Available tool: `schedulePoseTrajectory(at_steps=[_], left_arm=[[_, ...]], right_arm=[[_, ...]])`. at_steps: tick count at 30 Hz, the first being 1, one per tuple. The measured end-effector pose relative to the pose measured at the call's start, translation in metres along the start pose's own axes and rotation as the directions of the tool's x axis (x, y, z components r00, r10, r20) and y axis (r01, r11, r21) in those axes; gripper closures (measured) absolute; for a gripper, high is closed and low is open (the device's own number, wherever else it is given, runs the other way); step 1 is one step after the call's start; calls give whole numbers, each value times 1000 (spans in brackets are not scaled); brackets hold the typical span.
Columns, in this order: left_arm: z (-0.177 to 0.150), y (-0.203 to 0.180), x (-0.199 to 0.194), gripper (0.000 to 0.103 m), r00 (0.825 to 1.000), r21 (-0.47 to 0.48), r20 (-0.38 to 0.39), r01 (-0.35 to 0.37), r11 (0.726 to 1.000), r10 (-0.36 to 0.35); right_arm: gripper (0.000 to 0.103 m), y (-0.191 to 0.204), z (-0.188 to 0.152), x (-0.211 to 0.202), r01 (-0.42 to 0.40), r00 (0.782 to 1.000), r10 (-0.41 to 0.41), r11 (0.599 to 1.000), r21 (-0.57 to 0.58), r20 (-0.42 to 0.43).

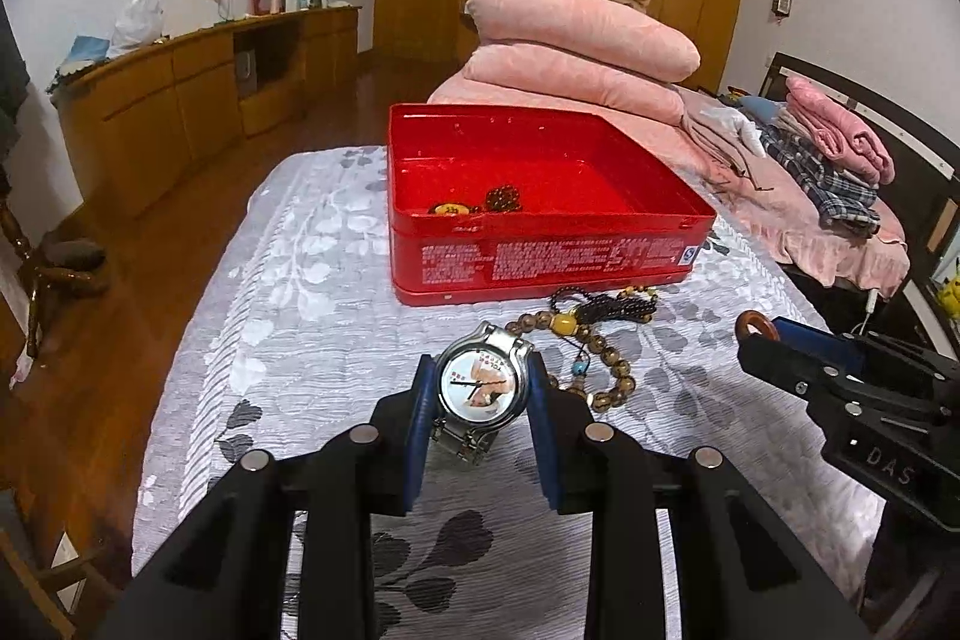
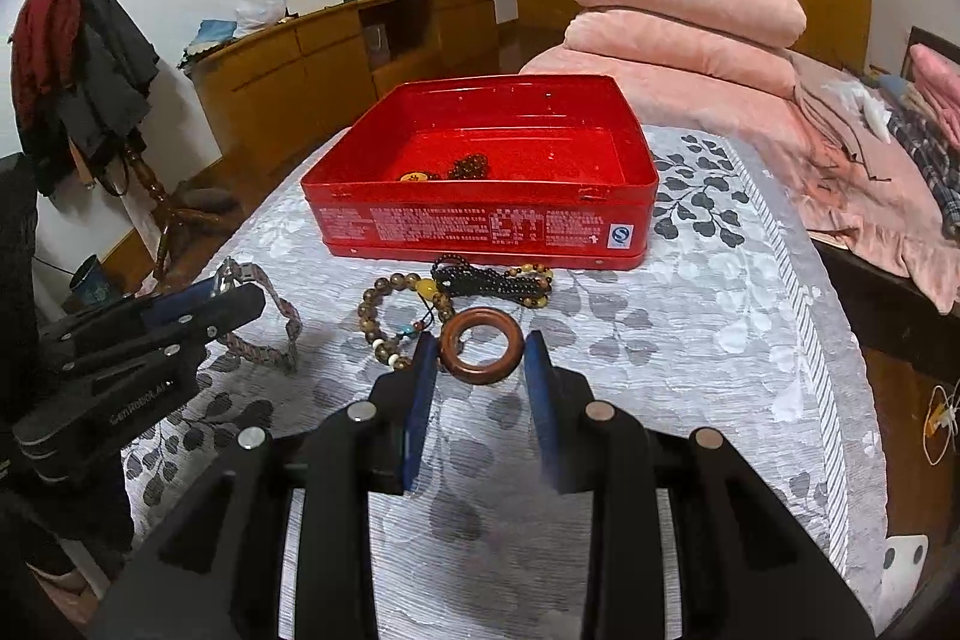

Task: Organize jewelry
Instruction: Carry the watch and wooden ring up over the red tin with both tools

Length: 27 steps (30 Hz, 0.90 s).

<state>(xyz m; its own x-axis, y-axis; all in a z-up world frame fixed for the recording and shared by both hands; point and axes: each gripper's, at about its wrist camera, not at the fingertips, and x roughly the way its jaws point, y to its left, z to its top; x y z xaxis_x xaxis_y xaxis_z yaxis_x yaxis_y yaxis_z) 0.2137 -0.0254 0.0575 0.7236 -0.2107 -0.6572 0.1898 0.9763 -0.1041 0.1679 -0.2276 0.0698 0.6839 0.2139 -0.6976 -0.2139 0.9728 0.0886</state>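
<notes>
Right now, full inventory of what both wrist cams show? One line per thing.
red tin: 1, red, open, on the grey leaf-print bedspread
beads inside tin: some, dark brown with a yellow piece, near the front wall
brown bead bracelet: 1, brown with a yellow bead, on the bedspread in front of the tin
black bead string: 1, black, beside the tin's front wall
wristwatch: 1, silver, white face, in the left gripper
wooden ring: 1, reddish brown, in the right gripper
folded quilts: stack, pink, behind the tin
left gripper: blue pads, shut on the wristwatch
right gripper: blue pads, shut on the wooden ring
</notes>
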Motion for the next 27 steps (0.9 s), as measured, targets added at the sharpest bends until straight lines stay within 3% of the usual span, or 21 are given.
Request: schedulePoseTrajectory(at_steps=[27], left_arm=[[55, -7, -1, 73, 995, -18, 94, 24, 1000, -22]], right_arm=[[74, -9, 49, 3, -10, 998, 10, 1000, 0, 58]])
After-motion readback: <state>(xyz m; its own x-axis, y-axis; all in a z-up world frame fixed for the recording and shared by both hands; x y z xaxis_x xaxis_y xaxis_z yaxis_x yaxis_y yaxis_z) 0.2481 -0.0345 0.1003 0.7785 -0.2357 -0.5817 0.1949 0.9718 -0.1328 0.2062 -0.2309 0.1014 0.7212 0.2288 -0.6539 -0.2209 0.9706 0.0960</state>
